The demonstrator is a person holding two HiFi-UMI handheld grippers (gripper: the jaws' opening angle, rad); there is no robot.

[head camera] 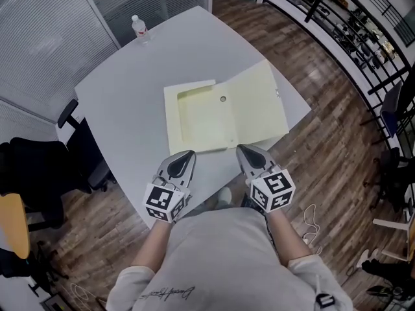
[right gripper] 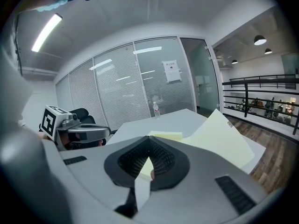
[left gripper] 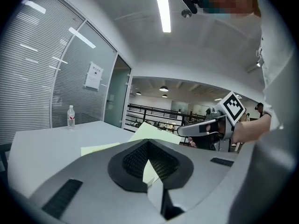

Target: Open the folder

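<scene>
Folder (head camera: 220,112) lies open on table (head camera: 123,102), toward near right part; tray half left, cover half right, tilted up. Bottle (head camera: 141,30) upright at far corner, well apart from folder. Chair (head camera: 71,148) left of table. Glass wall (head camera: 45,37) behind chair and bottle. Railing (head camera: 350,24) far right. Left gripper (head camera: 183,157) and right gripper (head camera: 248,153) side by side at folder's near edge.

1 yellow folder (head camera: 207,118), 1 water bottle (head camera: 141,30), 1 table (head camera: 123,89), 2 hand-held grippers (head camera: 185,155) (head camera: 245,149)
</scene>
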